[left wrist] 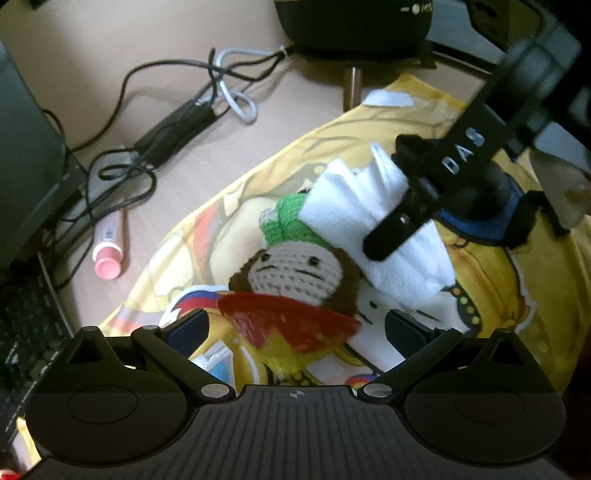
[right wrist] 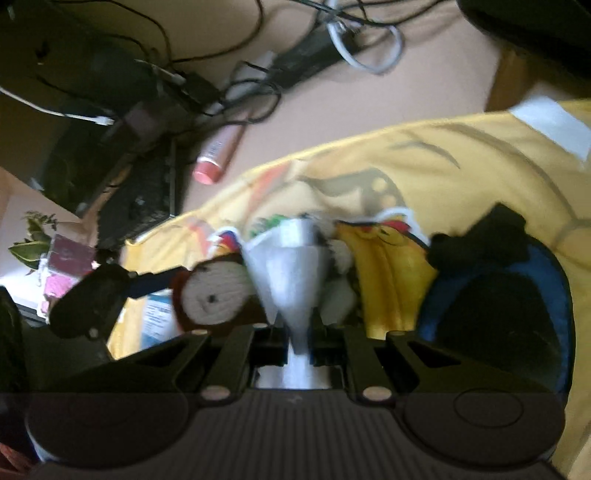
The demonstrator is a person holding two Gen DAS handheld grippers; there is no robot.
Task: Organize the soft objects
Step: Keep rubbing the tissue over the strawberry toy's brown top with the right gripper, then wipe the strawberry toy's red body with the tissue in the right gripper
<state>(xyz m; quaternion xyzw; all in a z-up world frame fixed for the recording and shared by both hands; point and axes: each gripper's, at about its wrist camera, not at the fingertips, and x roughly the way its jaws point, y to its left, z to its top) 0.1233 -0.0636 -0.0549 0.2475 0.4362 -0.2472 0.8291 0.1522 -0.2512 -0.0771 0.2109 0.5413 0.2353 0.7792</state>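
Note:
A crocheted doll (left wrist: 291, 267) with a beige face, brown hair and a green body lies on a yellow printed cloth (left wrist: 406, 110). My right gripper (left wrist: 404, 199) comes in from the upper right, shut on a bunched white cloth (left wrist: 354, 210) that rests over the doll's body. In the right wrist view that white cloth (right wrist: 299, 273) fans out from the pinched jaws of the right gripper (right wrist: 299, 345), with the doll's head (right wrist: 214, 291) to its left. My left gripper (left wrist: 297, 328) is open just below the doll. A red and yellow soft piece (left wrist: 295, 325) lies between its fingers, untouched.
A blue and black soft item (left wrist: 480, 221) lies on the cloth behind the right gripper. On the wooden desk (left wrist: 258, 140) to the left are a pink-capped tube (left wrist: 107, 254), tangled cables with a black adapter (left wrist: 177, 125), and a keyboard (left wrist: 26, 332). A black device (left wrist: 351, 22) stands at the back.

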